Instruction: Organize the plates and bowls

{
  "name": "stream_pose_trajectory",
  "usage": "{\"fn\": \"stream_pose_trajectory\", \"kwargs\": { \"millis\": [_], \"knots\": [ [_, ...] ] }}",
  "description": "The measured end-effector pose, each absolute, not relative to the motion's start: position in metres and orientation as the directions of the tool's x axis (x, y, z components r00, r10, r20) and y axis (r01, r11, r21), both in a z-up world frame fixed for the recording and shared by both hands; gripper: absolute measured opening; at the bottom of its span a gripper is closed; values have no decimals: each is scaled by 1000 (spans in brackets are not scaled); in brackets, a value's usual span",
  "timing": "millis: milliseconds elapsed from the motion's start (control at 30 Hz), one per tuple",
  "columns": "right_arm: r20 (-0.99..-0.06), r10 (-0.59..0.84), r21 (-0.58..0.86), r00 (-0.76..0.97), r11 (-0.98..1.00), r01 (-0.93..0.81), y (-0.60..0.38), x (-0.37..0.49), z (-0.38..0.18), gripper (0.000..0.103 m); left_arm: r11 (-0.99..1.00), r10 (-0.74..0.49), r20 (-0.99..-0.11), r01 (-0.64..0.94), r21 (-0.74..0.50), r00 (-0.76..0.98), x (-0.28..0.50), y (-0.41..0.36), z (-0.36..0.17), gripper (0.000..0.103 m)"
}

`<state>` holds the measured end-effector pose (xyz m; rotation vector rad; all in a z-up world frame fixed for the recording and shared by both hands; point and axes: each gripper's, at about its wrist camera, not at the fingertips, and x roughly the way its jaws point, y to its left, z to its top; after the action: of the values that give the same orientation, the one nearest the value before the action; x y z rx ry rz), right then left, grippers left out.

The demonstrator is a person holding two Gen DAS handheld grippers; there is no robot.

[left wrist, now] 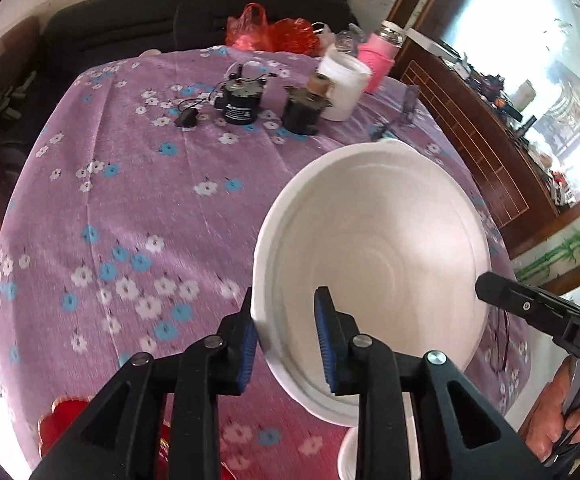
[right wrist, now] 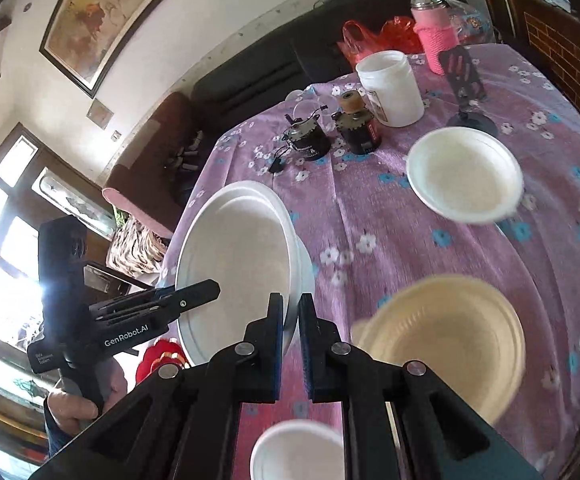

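Dark sofa [right wrist: 274, 64] beneath framed painting [right wrist: 102, 12]

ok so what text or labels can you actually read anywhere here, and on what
"GenRobot.AI": side of the left gripper, right wrist view.
"DAS": body of the right gripper, left wrist view, cut off at the frame edge.
Small print under "GenRobot.AI": too small to read.
Labels on the black motor and white jar: blurred, unreadable.

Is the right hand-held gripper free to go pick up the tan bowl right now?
Probably not yet. The right hand-held gripper is shut on the rim of the white plate, which the left hand-held gripper also holds. Nothing covers the tan bowl.
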<state>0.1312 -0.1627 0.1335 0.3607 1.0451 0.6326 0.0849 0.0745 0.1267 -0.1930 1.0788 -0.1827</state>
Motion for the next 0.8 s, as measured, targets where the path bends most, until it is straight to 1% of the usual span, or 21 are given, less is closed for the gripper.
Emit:
{"fn": "stream_pose_trajectory", "kwargs": {
  "millis": [33,333,600,800],
  "knots": [
    [-684,641,560,349,768,-312,-165,125,134,9,967,-247,-851,62,-246,464,78,71,128,29],
    [-660,657,578,363,754,-313,-194,65,131,10,961,-277,-842,129,-245,462,24,45,130,32],
    [-669,664,605,333,747,-275,-214,23,107,11,950,-309,-850,177,-257,427,-13,27,115,32],
    [-680,665,623,308,746,-235,-224,3,87,11,941,-330,-850,207,-266,409,-28,17,105,38]
  ]
}}
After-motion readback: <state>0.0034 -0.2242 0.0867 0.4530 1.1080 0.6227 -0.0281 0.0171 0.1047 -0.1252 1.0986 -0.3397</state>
